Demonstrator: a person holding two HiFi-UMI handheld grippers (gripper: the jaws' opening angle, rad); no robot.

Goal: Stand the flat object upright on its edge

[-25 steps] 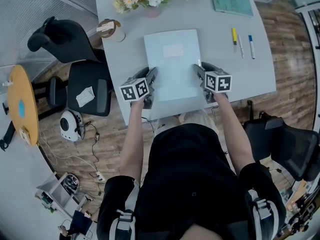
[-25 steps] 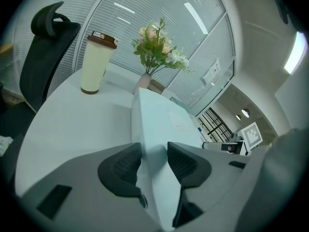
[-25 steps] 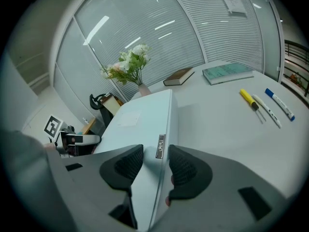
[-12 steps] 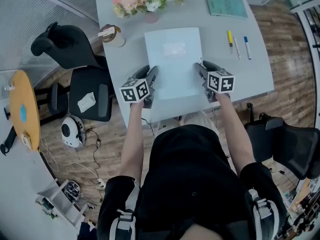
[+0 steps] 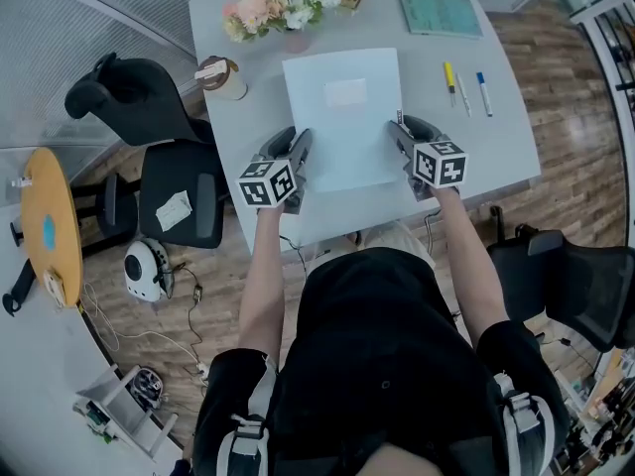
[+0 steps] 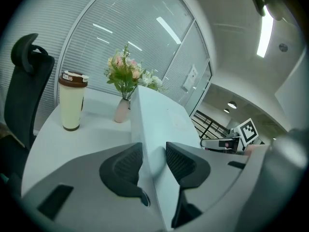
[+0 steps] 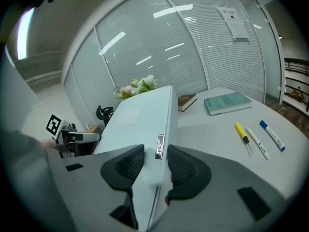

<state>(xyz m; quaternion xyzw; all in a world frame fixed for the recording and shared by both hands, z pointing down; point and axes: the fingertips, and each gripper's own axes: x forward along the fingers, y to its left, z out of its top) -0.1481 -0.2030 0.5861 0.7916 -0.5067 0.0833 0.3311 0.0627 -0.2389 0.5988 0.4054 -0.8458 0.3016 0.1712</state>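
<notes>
A flat pale-blue case (image 5: pixel 342 117) lies lengthwise on the grey table (image 5: pixel 501 147), its near end raised off the top. My left gripper (image 5: pixel 303 149) is shut on its left edge and my right gripper (image 5: pixel 398 133) on its right edge. In the left gripper view the case (image 6: pixel 159 122) runs away between the pads of the left gripper (image 6: pixel 154 164), which press its thin edge. The right gripper view shows the case (image 7: pixel 140 112) tilted up, clamped in the right gripper (image 7: pixel 156 166) beside a small metal label. Both pairs of jaws have just been closing on the case.
A cream cup with a brown lid (image 5: pixel 223 75) and a vase of flowers (image 5: pixel 278 3) stand at the table's far left. A green book (image 5: pixel 440 13) and several pens (image 5: pixel 464 85) lie to the right. Black chairs (image 5: pixel 129 97) stand left of the table.
Both grippers have risen, lifting the case's near end with them. The case now tilts up toward me, and the jaws stand slightly narrower on its edges.
</notes>
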